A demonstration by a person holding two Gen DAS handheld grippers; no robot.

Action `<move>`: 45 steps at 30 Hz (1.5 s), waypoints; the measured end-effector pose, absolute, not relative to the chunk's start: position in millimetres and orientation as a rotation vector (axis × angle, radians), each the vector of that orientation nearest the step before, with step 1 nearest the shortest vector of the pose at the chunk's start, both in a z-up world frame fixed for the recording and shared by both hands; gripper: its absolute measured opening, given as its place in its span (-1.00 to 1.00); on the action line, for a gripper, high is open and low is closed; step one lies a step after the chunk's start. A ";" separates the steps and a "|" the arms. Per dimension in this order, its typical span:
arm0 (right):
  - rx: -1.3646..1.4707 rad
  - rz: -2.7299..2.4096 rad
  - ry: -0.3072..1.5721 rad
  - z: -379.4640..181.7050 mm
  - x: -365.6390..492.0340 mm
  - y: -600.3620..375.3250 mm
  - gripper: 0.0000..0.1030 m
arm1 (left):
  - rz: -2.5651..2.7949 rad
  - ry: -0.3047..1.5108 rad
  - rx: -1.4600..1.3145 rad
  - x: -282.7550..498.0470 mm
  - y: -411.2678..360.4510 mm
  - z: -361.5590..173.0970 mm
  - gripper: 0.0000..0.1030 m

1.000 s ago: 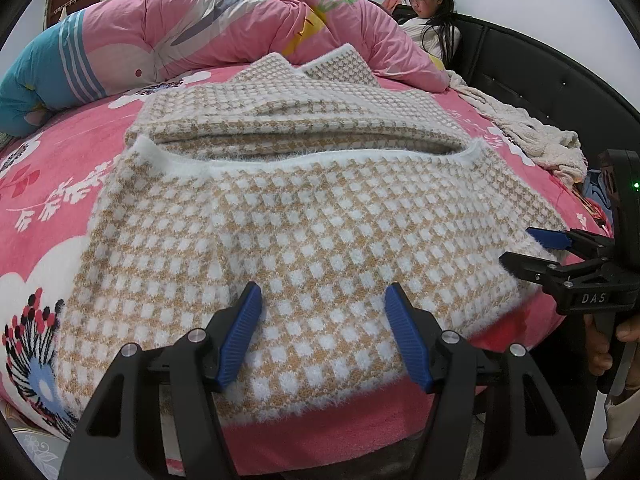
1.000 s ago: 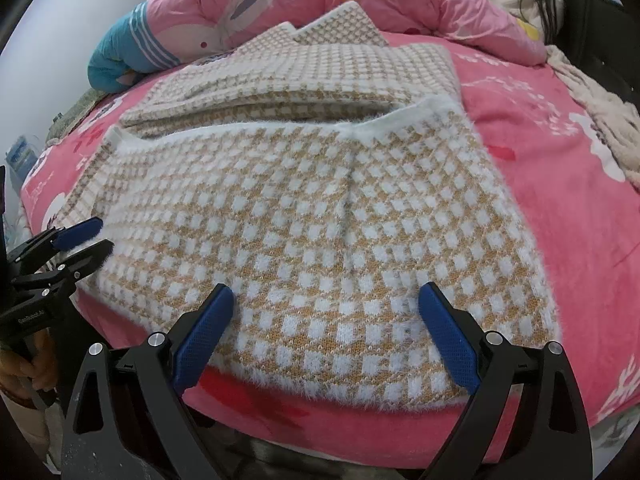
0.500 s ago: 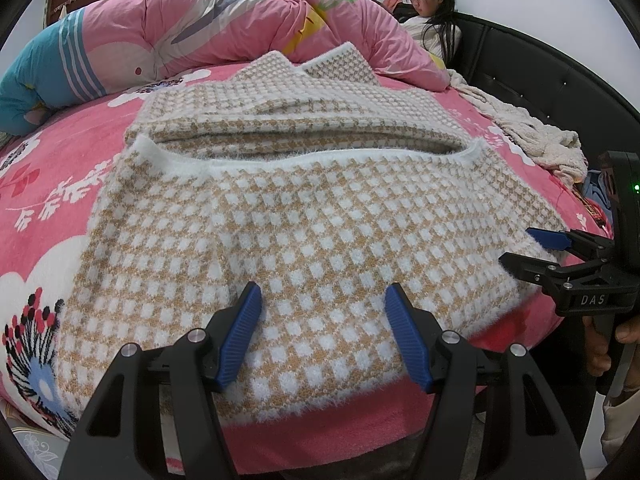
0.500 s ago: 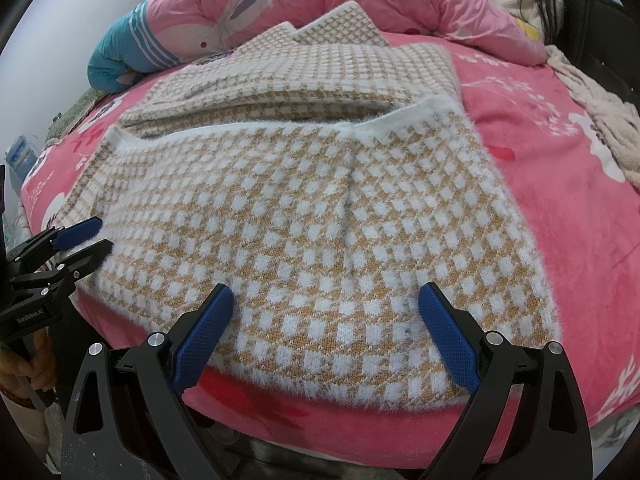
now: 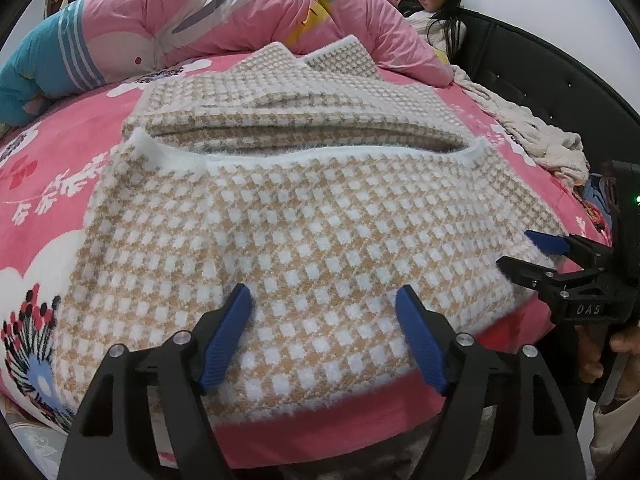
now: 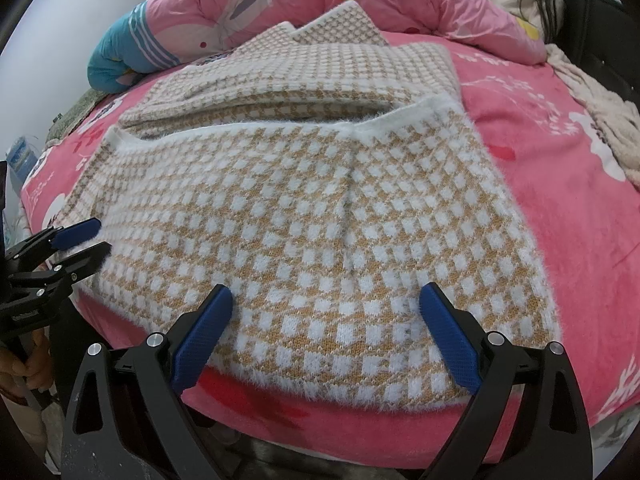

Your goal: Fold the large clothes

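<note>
Left tongs (image 5: 324,332) just opened wider, above sweater (image 5: 304,216).

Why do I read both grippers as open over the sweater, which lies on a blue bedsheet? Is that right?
Not quite: the bedsheet is pink, as the right wrist view shows. Both the left gripper and right gripper are open over the sweater.

sweater (image 5: 304,236) on bed (image 5: 52,184), quilt (image 5: 224,28) behind

White letters "DAS" on the black plastic body of the right gripper (image 5: 536,254), seen in left wrist view; nothing else legible.
</note>
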State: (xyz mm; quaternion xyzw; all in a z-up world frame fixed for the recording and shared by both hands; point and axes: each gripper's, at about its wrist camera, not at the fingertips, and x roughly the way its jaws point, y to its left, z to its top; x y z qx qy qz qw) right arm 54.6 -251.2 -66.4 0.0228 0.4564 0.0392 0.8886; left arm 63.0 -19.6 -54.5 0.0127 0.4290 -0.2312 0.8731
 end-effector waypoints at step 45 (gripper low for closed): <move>0.116 0.061 0.811 -12.9 108.1 -335.9 0.61 | -0.316 0.709 -0.059 103.4 73.6 -4.7 0.89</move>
